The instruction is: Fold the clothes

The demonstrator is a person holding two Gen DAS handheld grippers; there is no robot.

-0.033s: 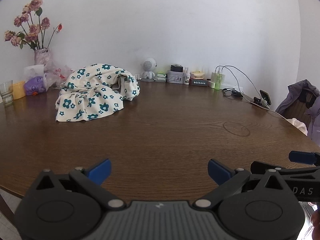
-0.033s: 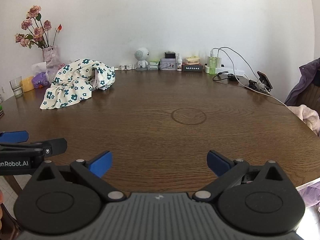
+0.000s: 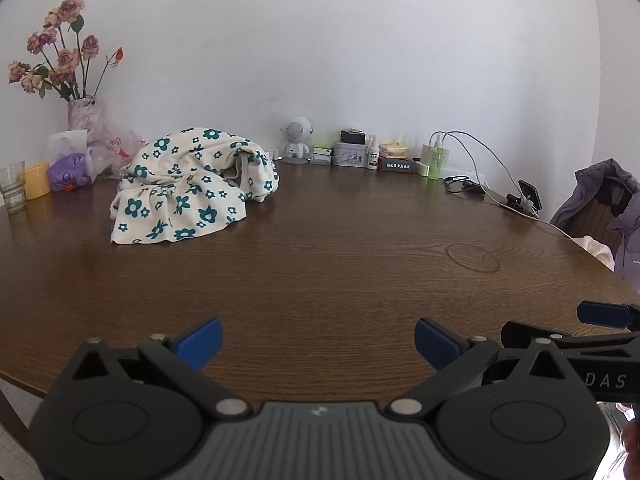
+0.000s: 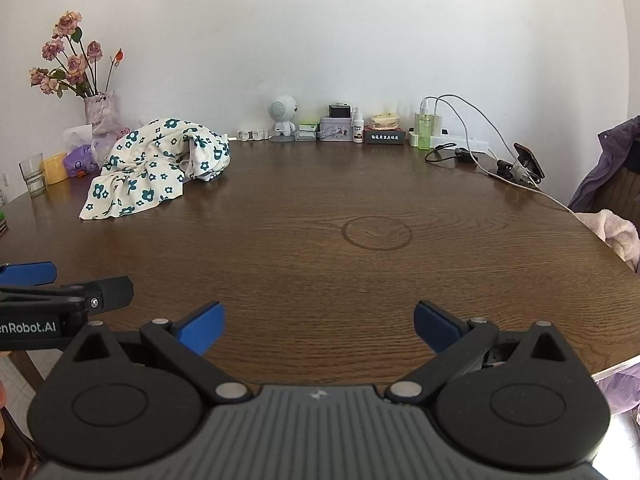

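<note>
1. Nearest the cameras, both grippers hang at the near edge of the counter point(image 3: 340, 264), side by side. The left gripper point(image 3: 318, 342) has its fingers point(image 3: 200, 340) spread wide apart with nothing between them; the right gripper point(image 4: 318, 326) likewise stands wide, its fingers point(image 4: 202, 326) holding nothing.

2. Between the grippers and the cloth lies a broad stretch of bare wood, marked only by a faint ring point(image 4: 377, 233) ahead of the right gripper.

3. The cloth point(image 3: 192, 188), cream with teal flowers, sits far back and to the left of both grippers, well apart from either. It lies as a rumpled heap, not flat and not squared, so it does not lie folded.

4. From the left gripper the heap is ahead and somewhat left; from the right gripper it point(image 4: 156, 168) lies further off to the left. The left gripper is judged the nearer.

5. The heap's long axis runs from the near-left flat hem point(image 3: 172, 232) up to the bunched mound at the far right. The hem, lying thin on the wood, looks the easier edge to reach.

6. Farthest back, just beyond the heap, stand a vase point(image 3: 82, 114) and a glass point(image 3: 12, 186), which a long reach could crowd.
</note>
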